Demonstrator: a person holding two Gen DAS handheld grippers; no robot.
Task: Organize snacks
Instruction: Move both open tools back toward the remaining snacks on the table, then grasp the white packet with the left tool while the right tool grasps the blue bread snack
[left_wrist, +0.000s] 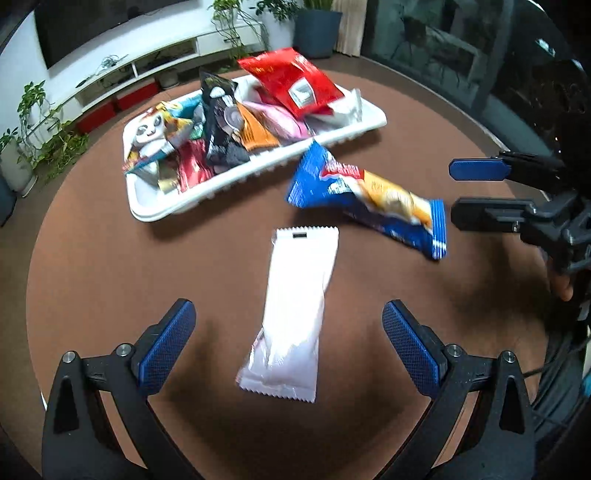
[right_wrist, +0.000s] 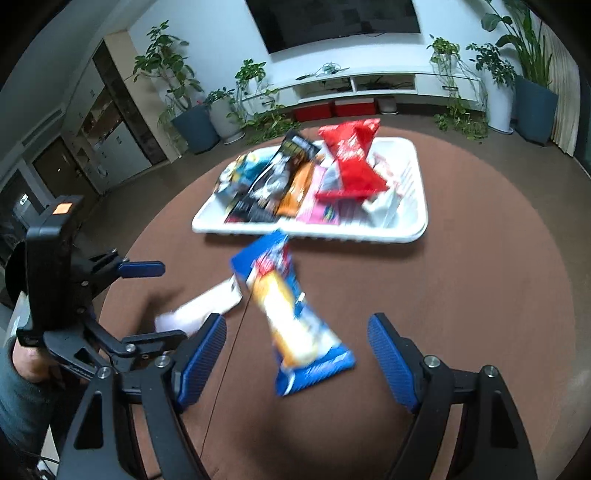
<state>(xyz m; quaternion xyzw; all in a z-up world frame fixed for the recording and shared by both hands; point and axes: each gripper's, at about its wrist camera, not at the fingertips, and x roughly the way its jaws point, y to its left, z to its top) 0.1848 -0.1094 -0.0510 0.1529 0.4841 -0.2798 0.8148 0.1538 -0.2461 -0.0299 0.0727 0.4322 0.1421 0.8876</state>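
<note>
A white snack packet (left_wrist: 295, 306) lies on the round brown table, between the fingers of my open, empty left gripper (left_wrist: 288, 336). A blue and yellow snack packet (left_wrist: 373, 199) lies to its right; it also shows in the right wrist view (right_wrist: 291, 321) between the fingers of my open, empty right gripper (right_wrist: 297, 354). A white tray (left_wrist: 258, 170) at the far side holds several snack packets, with a red one (left_wrist: 291, 81) on top. The tray (right_wrist: 413, 225) and white packet (right_wrist: 203, 306) also show in the right wrist view.
The right gripper (left_wrist: 454, 192) shows at the right edge of the left wrist view. The left gripper (right_wrist: 147, 302) shows at the left of the right wrist view. Potted plants, a TV stand and cabinets stand beyond the table.
</note>
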